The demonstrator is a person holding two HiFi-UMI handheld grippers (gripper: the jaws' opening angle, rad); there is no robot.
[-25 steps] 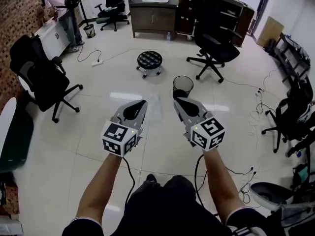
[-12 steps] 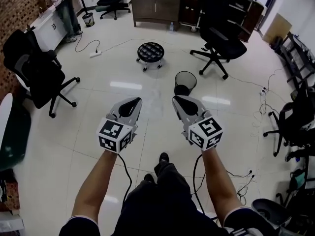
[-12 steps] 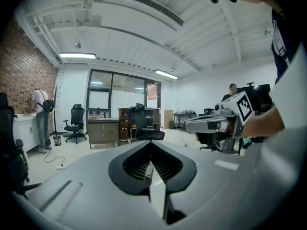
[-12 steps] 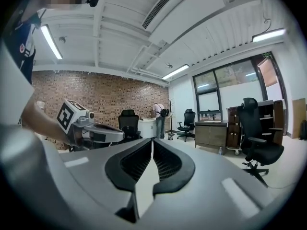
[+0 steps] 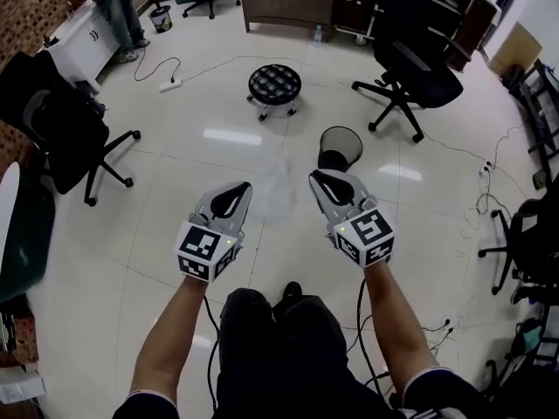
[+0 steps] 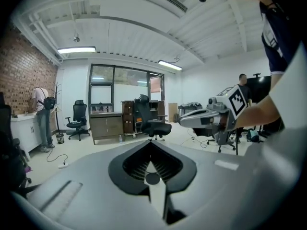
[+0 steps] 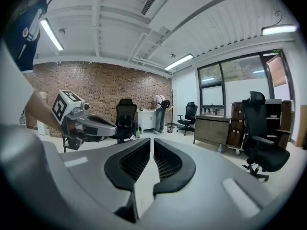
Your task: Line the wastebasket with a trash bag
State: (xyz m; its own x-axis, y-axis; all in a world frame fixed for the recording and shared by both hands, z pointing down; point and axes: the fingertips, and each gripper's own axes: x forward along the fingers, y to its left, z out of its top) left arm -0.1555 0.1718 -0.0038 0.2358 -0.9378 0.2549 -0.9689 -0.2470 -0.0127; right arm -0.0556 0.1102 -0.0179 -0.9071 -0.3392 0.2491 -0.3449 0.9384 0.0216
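The black mesh wastebasket (image 5: 341, 147) stands upright on the tiled floor, ahead and slightly right of my right gripper. A faint translucent patch (image 5: 278, 182), possibly a clear bag, shows between the two grippers; I cannot tell if it is held. My left gripper (image 5: 236, 187) is shut with nothing visible between its pads (image 6: 150, 143). My right gripper (image 5: 320, 176) has just been opening: its pads (image 7: 165, 159) stand a narrow slit apart with nothing between them. Both grippers are held side by side, pointing forward, well short of the basket.
A round black stool (image 5: 274, 84) sits beyond the basket. Office chairs stand at left (image 5: 61, 129) and back right (image 5: 419, 77). A power strip (image 5: 170, 85) and cables (image 5: 489, 190) lie on the floor. A person stands at the far-left counter (image 5: 83, 46).
The person has stepped forward, carrying both grippers along side by side. The wastebasket now sits further right in the head view. The grippers keep their spacing.
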